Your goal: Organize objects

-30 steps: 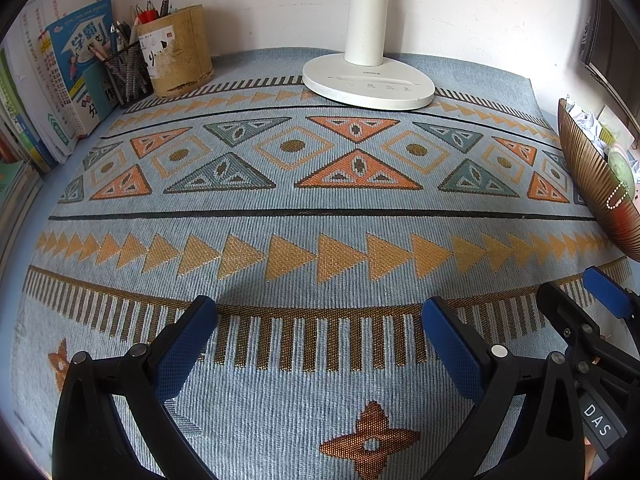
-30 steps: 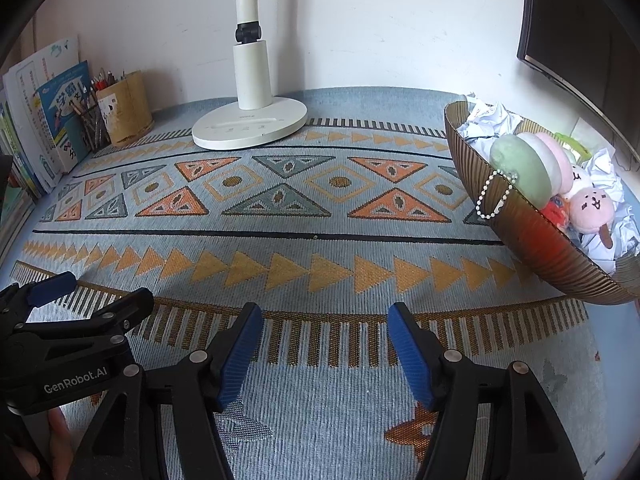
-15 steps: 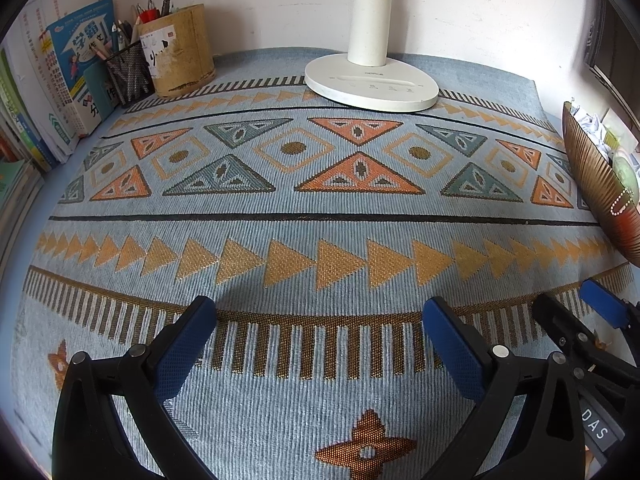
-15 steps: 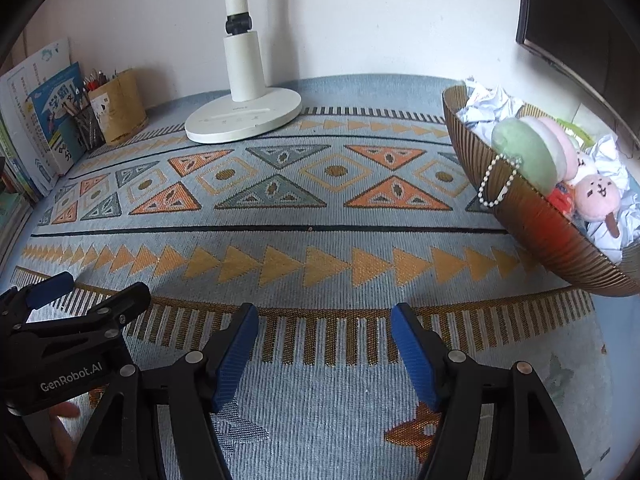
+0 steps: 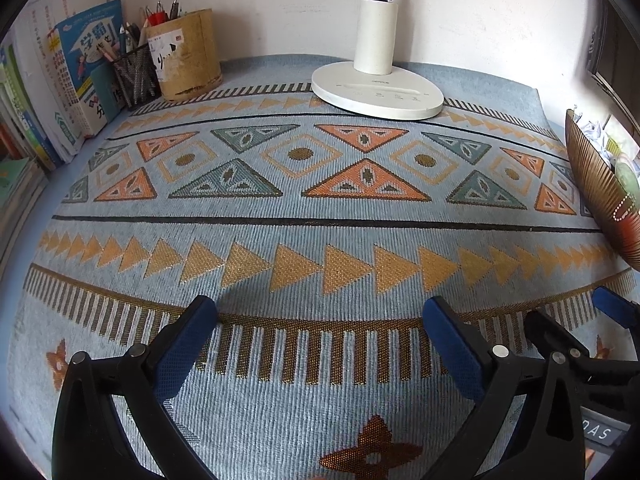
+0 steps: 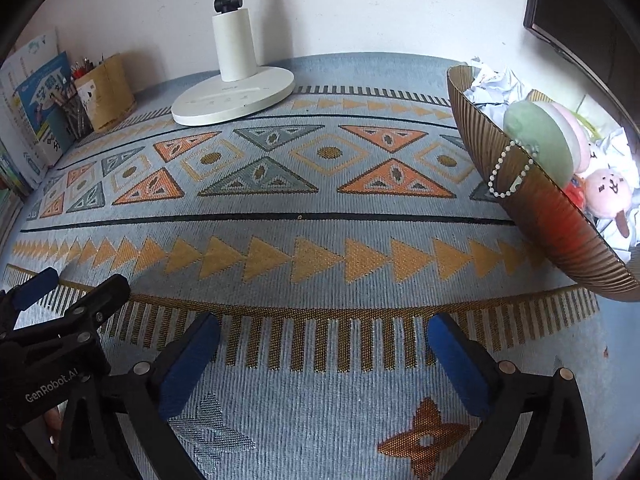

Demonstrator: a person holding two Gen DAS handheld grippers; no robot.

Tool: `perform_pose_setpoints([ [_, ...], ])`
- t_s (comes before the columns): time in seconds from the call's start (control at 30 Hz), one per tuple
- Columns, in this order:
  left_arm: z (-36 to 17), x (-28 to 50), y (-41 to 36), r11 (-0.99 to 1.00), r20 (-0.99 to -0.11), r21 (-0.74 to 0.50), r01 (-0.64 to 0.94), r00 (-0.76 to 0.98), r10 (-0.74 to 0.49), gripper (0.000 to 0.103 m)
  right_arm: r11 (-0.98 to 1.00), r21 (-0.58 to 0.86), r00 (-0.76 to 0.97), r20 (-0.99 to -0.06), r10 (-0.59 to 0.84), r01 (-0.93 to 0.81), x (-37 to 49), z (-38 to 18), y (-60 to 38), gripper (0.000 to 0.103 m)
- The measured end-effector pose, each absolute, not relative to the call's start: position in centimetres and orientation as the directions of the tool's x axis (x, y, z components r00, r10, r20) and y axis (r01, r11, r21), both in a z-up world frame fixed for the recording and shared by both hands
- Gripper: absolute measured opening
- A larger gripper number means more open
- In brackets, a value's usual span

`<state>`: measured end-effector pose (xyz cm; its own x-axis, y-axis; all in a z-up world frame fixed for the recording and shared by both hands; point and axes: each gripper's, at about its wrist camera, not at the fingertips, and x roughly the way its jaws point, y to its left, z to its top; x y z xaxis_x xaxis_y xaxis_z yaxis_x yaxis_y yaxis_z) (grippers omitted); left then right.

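A brown ribbed bowl (image 6: 532, 216) stands at the right of the patterned blue mat (image 6: 320, 208). It holds crumpled paper (image 6: 496, 84), a green and pink macaron plush (image 6: 540, 140) with a bead chain, and a pink bunny plush (image 6: 608, 188). The bowl's edge shows in the left wrist view (image 5: 600, 192). My left gripper (image 5: 320, 320) is open and empty over the mat's near part. My right gripper (image 6: 324, 336) is open and empty beside it, left of the bowl.
A white lamp base (image 5: 378, 90) stands at the back middle. A cardboard pen holder (image 5: 184, 54), a mesh pencil cup (image 5: 134, 74) and upright books (image 5: 80, 64) line the back left. A dark monitor (image 6: 580, 12) is at the back right.
Both grippers have shifted slightly. The right wrist view has turned a little, so the bowl looks nearer. Both stay open and empty.
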<state>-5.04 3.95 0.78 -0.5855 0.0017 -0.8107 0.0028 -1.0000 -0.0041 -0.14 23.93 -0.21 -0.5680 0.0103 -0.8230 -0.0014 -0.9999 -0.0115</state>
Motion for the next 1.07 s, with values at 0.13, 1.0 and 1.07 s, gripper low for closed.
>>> perform_pose_setpoints([
  [0.13, 0.77, -5.02, 3.94, -1.0, -0.81, -0.008, 0.004, -0.586, 0.004, 0.103, -1.0, -0.011, -0.59, -0.807, 0.005, 0.006, 0.33, -0.36, 23.79, 0.103],
  [1.0, 0.67, -4.96, 3.96, -1.0, -0.81, -0.005, 0.006, -0.586, 0.001, 0.103, -1.0, -0.01, -0.59, -0.807, 0.006, 0.004, 0.36, -0.28, 23.55, 0.103],
  [1.07, 0.68, -4.95, 3.96, -1.0, -0.81, -0.006, 0.007, -0.586, 0.001, 0.103, -1.0, -0.01, -0.59, -0.807, 0.006, 0.004, 0.39, -0.33, 23.56, 0.103],
])
